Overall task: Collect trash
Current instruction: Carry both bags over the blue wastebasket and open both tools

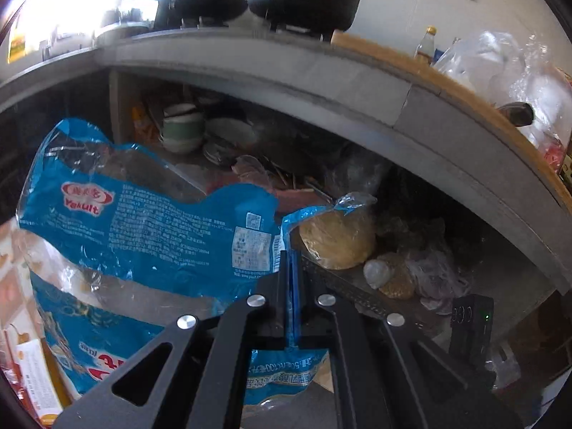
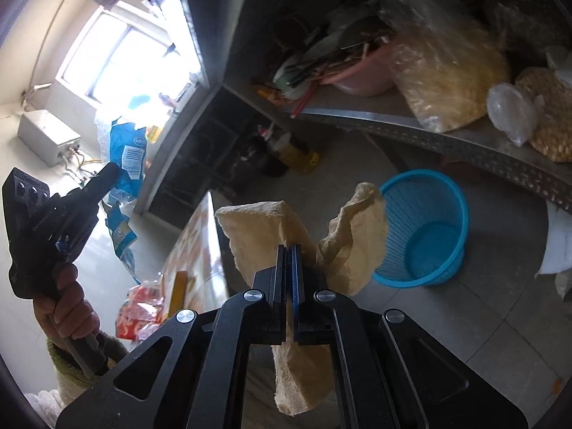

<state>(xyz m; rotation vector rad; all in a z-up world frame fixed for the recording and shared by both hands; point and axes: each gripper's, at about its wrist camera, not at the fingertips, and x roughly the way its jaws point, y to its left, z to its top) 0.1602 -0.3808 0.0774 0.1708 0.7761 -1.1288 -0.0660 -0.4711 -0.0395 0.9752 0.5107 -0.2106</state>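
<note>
Trash not yet binned: blue wrapper clamped in left gripper jaws, crumpled paper clamped in right gripper jaws, above and beside blue basket; dropping left.

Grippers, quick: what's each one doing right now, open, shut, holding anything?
Left gripper: shut on the blue Yakult wrapper.
Right gripper: shut on the crumpled beige paper, above the floor near the blue basket.
</note>
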